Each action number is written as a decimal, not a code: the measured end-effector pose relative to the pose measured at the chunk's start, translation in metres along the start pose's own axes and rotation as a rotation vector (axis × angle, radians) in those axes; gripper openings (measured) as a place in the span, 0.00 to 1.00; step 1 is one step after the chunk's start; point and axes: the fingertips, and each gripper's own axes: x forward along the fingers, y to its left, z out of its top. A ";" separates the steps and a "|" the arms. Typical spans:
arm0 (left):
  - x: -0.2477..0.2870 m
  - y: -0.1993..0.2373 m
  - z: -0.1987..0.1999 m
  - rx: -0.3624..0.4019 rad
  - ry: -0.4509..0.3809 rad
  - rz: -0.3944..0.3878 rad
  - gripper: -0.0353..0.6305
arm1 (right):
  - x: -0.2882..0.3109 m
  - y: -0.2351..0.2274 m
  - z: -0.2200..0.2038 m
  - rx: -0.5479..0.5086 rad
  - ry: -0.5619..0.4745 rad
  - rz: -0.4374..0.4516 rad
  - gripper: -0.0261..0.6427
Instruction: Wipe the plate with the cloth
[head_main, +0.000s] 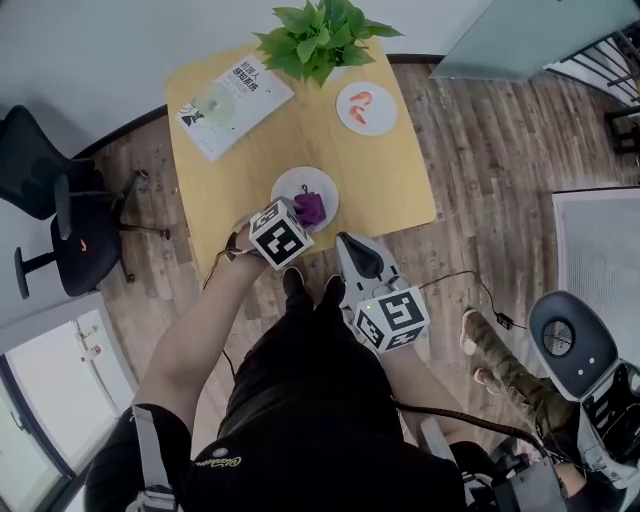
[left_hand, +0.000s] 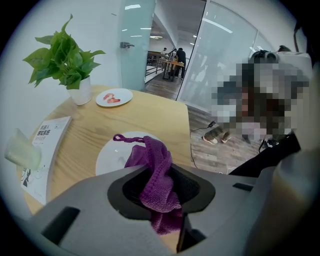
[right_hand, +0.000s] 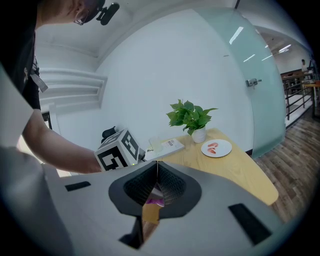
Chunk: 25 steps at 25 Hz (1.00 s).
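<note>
Cloth (head_main: 310, 208) on plate (head_main: 291, 186); book (head_main: 235, 100) behind

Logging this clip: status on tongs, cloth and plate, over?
Left tongs shut on purple cloth, over the white plate. Right tongs shut, empty, off the plate. Nothing in the way.

the left forearm (head_main: 190, 335) reaches forward, and the left gripper (head_main: 303, 214) sits just over the near edge of the table (head_main: 400, 190), tilted down, with its jaws clamped on the purple cloth (left_hand: 150, 160). the right gripper (head_main: 347, 243) is held close to the body, just off that near edge, its jaws pressed together with nothing between them.
</note>
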 end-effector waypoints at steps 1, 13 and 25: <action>0.000 -0.006 -0.001 0.006 0.005 -0.014 0.22 | 0.000 0.000 0.000 0.000 0.000 0.000 0.05; 0.004 -0.033 -0.015 -0.013 0.021 -0.103 0.22 | 0.002 0.002 0.001 0.006 -0.005 0.006 0.05; -0.040 0.043 0.049 -0.050 -0.169 0.073 0.22 | -0.003 -0.007 0.000 0.014 -0.006 -0.014 0.05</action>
